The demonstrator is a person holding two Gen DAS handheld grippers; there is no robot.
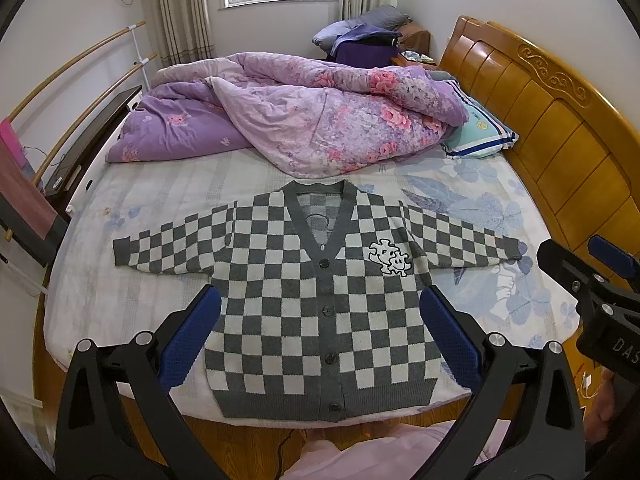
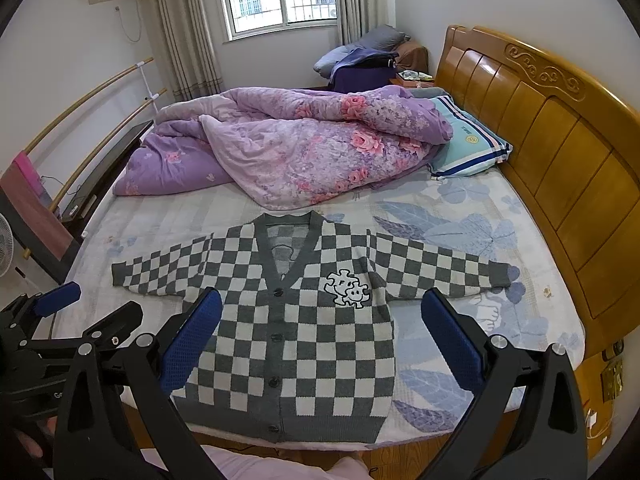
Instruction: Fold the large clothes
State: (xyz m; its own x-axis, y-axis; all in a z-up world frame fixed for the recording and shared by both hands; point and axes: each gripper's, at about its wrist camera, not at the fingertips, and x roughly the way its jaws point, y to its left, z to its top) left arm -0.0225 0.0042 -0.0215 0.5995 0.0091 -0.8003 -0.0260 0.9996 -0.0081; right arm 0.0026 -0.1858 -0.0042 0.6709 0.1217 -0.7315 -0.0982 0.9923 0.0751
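We see a bed (image 1: 120, 312) with a purple quilt (image 1: 304, 120) heaped at the back. A checked cardigan (image 1: 316, 304) lies flat on the near half, buttoned, sleeves spread. Above it we hold the left gripper (image 1: 320, 332) and right gripper (image 2: 322, 336), both spread wide and empty.

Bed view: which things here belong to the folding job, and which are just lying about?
Job: checkered cardigan, spread flat and buttoned; left gripper open; right gripper open.

Lying about: purple floral quilt, striped pillow, clothes pile by the window.
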